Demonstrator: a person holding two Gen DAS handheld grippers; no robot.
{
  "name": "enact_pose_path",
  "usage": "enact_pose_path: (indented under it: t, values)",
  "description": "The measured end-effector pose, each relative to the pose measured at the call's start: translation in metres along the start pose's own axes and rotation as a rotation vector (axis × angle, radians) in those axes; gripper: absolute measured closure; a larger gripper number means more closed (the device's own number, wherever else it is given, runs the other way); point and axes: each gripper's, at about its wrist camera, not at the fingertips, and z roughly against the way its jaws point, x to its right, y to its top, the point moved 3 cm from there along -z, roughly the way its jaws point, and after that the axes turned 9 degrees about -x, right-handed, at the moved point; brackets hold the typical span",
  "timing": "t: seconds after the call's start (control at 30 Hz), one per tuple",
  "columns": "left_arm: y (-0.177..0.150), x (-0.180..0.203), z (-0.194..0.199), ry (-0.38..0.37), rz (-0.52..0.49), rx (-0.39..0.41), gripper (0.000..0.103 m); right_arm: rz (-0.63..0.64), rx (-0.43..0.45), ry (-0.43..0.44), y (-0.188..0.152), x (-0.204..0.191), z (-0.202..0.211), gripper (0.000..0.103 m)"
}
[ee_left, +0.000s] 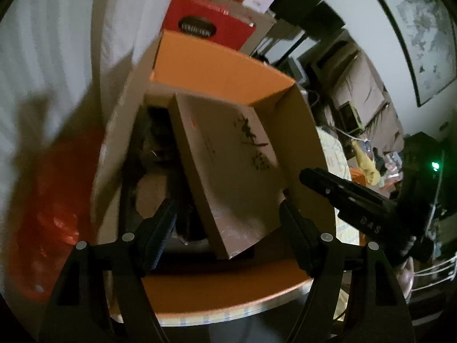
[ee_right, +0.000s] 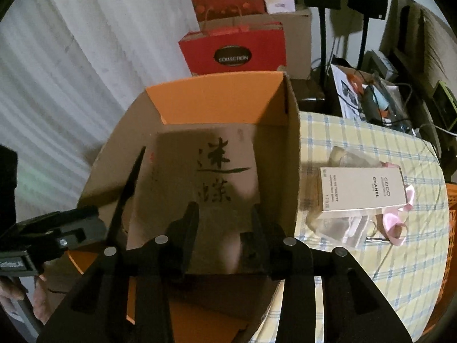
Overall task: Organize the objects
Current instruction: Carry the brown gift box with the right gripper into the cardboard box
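A tan flat box with black calligraphy (ee_right: 205,183) lies tilted inside an open cardboard carton with orange flaps (ee_right: 220,97). It also shows in the left wrist view (ee_left: 228,165), leaning over dark items. My right gripper (ee_right: 225,228) is open above the box's near edge, its fingers apart and holding nothing. My left gripper (ee_left: 228,223) is open over the carton (ee_left: 217,68), its fingers on either side of the box's near corner. The right gripper's body shows at the right of the left wrist view (ee_left: 357,200).
A Chanel perfume box (ee_right: 362,191) and a clear bag with pink ribbon (ee_right: 391,220) lie on the yellow checked tablecloth (ee_right: 371,143). A red paper bag (ee_right: 234,54) stands behind the carton. White curtains hang on the left; clutter fills the back right.
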Motion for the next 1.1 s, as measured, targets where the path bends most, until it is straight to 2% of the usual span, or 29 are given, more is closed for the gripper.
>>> enact_pose_path:
  t: [0.17,0.27,0.4,0.5,0.53,0.63,0.73,0.8,0.97,1.1]
  values:
    - [0.011,0.002,-0.024,0.012,0.017,-0.051,0.031,0.025,-0.025,-0.029,0.008,-0.002,-0.009,0.062]
    - [0.012,0.003,-0.029,0.016,0.013,-0.048,0.034,0.022,-0.058,-0.022,0.025,-0.003,-0.016,0.053]
    - [0.01,0.004,-0.036,0.058,-0.002,-0.061,0.048,0.014,-0.091,-0.05,0.053,-0.002,-0.03,0.052]
    - [0.007,0.003,-0.043,0.123,-0.034,-0.074,0.056,0.015,-0.139,-0.082,0.065,-0.001,-0.046,0.052]
    - [0.007,0.003,-0.047,0.148,-0.046,-0.079,0.055,0.007,-0.151,-0.083,0.067,0.0,-0.051,0.052]
    - [0.006,0.001,-0.045,0.138,-0.053,-0.073,0.055,-0.002,-0.155,-0.095,0.07,0.002,-0.057,0.051]
    - [0.006,0.002,-0.044,0.166,-0.075,-0.063,0.055,0.013,-0.166,-0.088,0.072,-0.003,-0.06,0.041]
    - [0.006,0.002,-0.04,0.189,-0.09,-0.056,0.055,0.043,-0.181,-0.107,0.072,-0.009,-0.064,0.038]
    - [0.005,0.001,-0.033,0.24,-0.114,-0.039,0.055,0.039,-0.211,-0.15,0.067,-0.009,-0.07,0.036]
    - [0.006,0.001,-0.033,0.249,-0.124,-0.039,0.055,0.032,-0.248,-0.13,0.065,-0.015,-0.071,0.032]
